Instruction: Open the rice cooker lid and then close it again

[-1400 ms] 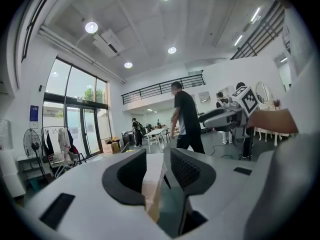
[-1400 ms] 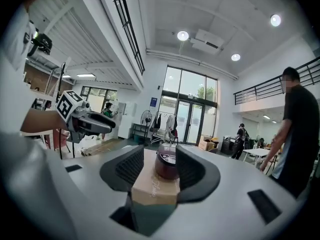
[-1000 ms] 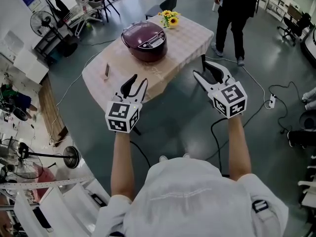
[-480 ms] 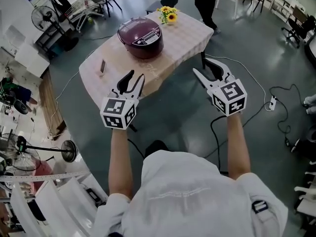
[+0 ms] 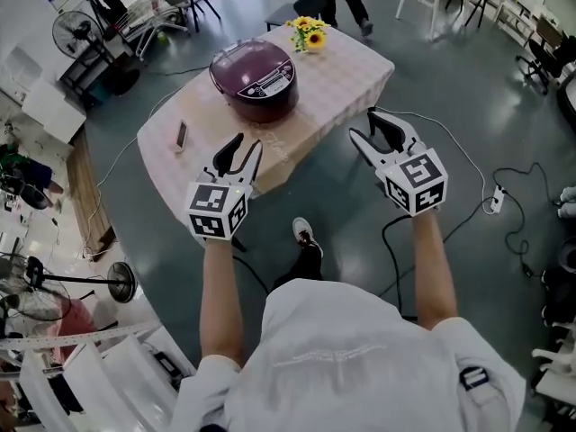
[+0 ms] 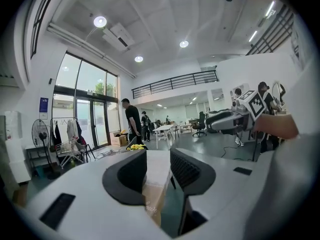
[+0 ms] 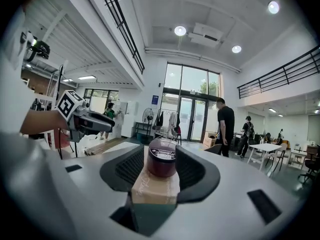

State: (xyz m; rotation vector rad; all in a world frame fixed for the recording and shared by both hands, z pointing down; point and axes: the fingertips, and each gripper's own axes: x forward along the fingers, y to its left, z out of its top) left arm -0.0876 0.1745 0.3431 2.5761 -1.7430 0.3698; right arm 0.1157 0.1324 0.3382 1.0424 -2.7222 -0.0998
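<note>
Head view looks down over two bare forearms, each holding a hand-held gripper out in front of a cloth-covered surface (image 5: 337,70). The rice cooker (image 5: 254,79), dark maroon with its lid down, sits on that surface well apart from both. It lies beyond the left hand-held gripper (image 5: 247,142) and a little to its right. From the right hand-held gripper (image 5: 363,124) it lies ahead and well off to the left. The left one's tips show against the near edge of the surface. The right one hangs over the grey floor (image 5: 360,214), just beside the surface's near right corner.

Left gripper view shows its jaws parted and released, with only the far-off edge of the surface in the gap. Right gripper view frames the cooker in the gap between its own parted jaws, distant and untouched, so that hand-held gripper is released and empty too.

A bunch of sunflowers (image 5: 309,32) stands past the cooker at the far edge. A small flat dark object (image 5: 181,135) lies on the surface ahead and to the left of the left hand-held gripper.
</note>
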